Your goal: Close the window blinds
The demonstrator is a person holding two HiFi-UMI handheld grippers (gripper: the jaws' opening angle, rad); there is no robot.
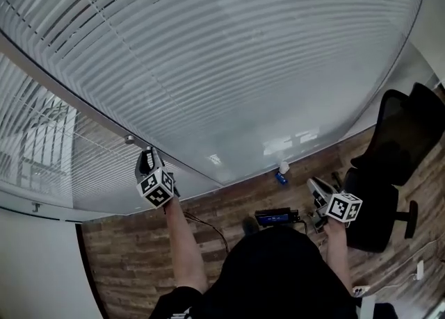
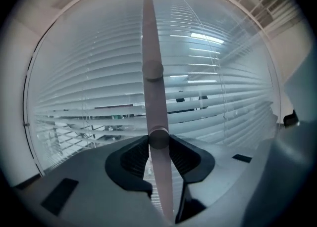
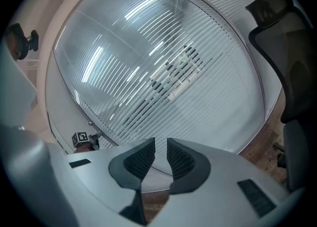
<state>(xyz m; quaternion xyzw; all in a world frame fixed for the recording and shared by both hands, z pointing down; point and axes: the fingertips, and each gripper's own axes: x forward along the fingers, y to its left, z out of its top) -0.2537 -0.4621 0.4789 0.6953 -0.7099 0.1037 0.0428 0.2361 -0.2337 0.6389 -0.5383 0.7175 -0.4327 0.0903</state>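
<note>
Window blinds fill the head view; at lower left the left gripper is raised near them, its grip too small to read. Left gripper view: jaws clamp the blinds' upright wand, lower end hidden. Right gripper view: right gripper slightly parted, empty.

**Wand Gripped Before the Blinds**

We see our left gripper with its dark fingers closed on either side of a pale, upright wand. Behind it hang the blinds. Their lower slats show dark gaps, and the upper ones look closed.
</note>
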